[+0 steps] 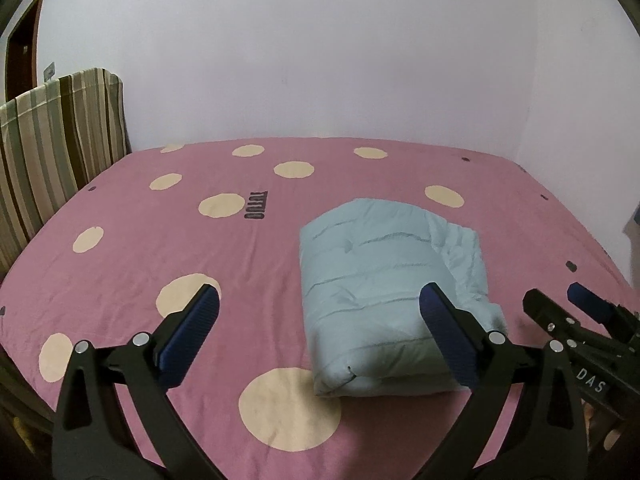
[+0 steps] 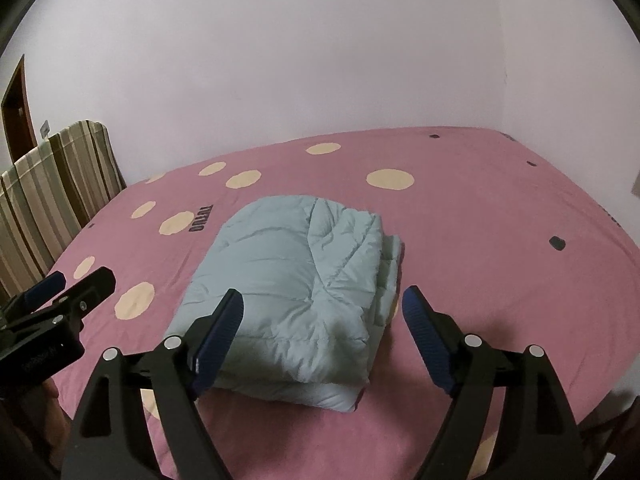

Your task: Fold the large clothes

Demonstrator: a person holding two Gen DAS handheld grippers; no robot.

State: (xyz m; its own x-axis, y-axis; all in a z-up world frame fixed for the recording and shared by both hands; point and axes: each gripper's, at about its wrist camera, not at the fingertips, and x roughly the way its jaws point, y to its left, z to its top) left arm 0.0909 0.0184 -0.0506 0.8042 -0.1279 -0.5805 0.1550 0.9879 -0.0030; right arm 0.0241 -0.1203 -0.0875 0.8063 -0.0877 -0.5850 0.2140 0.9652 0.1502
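Note:
A light blue padded garment [image 1: 372, 264] lies folded into a thick rectangular bundle on the pink bed, also seen in the right wrist view [image 2: 292, 264]. My left gripper [image 1: 319, 296] hangs open above the bundle's near left part, its blue pads spread wide and touching nothing. My right gripper [image 2: 323, 297] is open too, above the bundle's near right corner, with no cloth pinched. Each gripper shows in the other's view: the right gripper [image 1: 554, 294] at the right edge, the left gripper [image 2: 84, 276] at the left edge.
The bed sheet [image 1: 120, 272] is pink with cream dots and reaches a pale wall behind and at the right. A striped cover [image 1: 52, 140] stands along the bed's left side, with a brown door [image 1: 24, 52] beyond it.

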